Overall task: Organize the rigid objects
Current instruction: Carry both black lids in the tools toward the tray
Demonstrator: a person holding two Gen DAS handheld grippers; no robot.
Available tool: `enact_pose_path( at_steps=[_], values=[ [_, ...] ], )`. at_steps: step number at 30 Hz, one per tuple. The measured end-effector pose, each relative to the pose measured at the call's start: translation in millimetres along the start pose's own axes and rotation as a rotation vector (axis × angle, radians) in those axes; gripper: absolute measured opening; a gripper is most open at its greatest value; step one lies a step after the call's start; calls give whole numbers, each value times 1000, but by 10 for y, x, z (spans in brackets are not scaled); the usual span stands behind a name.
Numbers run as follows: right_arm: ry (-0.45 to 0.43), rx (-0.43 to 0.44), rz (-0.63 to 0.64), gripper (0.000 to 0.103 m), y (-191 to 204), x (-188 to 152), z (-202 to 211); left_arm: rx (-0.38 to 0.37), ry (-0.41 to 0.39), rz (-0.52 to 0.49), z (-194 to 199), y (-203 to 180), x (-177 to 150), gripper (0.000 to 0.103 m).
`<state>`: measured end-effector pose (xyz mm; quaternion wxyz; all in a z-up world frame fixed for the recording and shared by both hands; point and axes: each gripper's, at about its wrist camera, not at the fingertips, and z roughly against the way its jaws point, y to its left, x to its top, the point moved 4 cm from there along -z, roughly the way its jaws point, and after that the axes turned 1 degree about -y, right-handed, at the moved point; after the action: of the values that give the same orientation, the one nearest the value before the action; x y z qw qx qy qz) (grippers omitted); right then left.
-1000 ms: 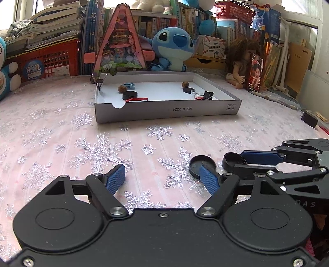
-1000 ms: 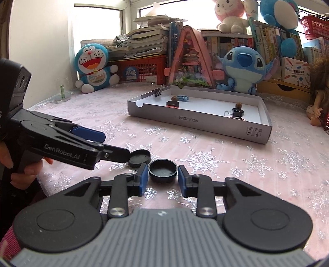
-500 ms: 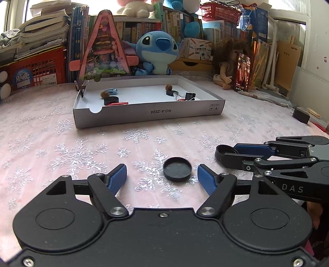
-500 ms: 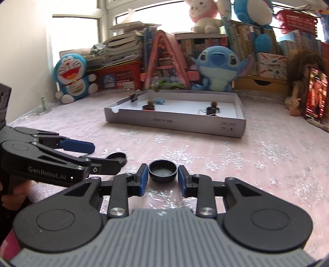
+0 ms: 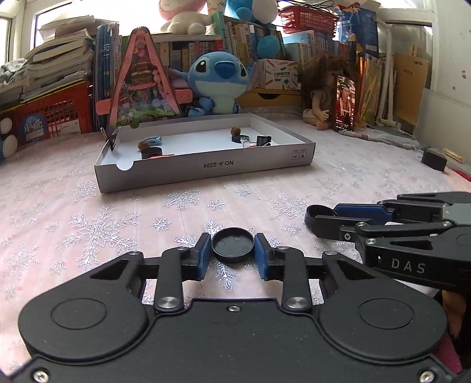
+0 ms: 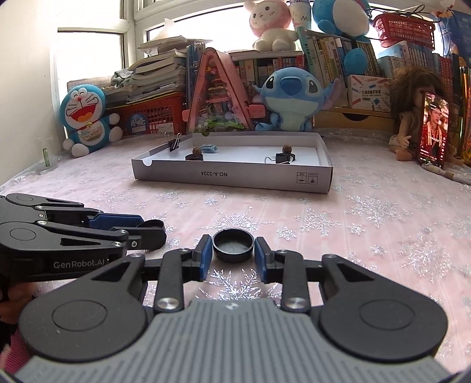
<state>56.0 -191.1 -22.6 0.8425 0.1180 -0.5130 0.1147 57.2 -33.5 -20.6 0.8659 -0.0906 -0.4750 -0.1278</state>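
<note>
- Left hand-held gripper (image 5: 233, 250) pinches black cap (image 5: 233, 244); right hand-held gripper (image 6: 233, 250) pinches second black cap (image 6: 233, 245).
- Step: pickup, judged.
- Next: carry both to tray (image 5: 206, 168) ahead.

Domestic room, likely a child's bedroom or study corner. Ahead of the fingers: a work surface under a pink cloth with silver snowflakes (image 5: 97, 232). Beyond the fingers, along the far edge: crowded bookshelves (image 6: 323, 56), a leaning pile of books and papers (image 6: 159, 73) on a red plastic crate (image 6: 147, 115). Soft toys throughout: blue Stitch plush (image 6: 290, 97) straight ahead, Doraemon plush (image 6: 85, 117) far left of the fingers, pink rabbit plush (image 6: 270, 23) on top of the shelf. Doll with brown hair (image 5: 321, 88) ahead to the right, phone (image 6: 434, 129) propped beside it showing a video. Miniature pink A-frame dollhouse (image 5: 141, 82) ahead to the left. Daylit window (image 6: 91, 59) at upper left.
</note>
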Motion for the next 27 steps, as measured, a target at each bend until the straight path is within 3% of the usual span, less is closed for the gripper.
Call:
enact_pose_path(
  at_steps=[27],
  values=[
    [-30, -70, -34, 37, -85, 324, -127, 121, 45, 106, -166, 332, 411, 30]
  ],
)
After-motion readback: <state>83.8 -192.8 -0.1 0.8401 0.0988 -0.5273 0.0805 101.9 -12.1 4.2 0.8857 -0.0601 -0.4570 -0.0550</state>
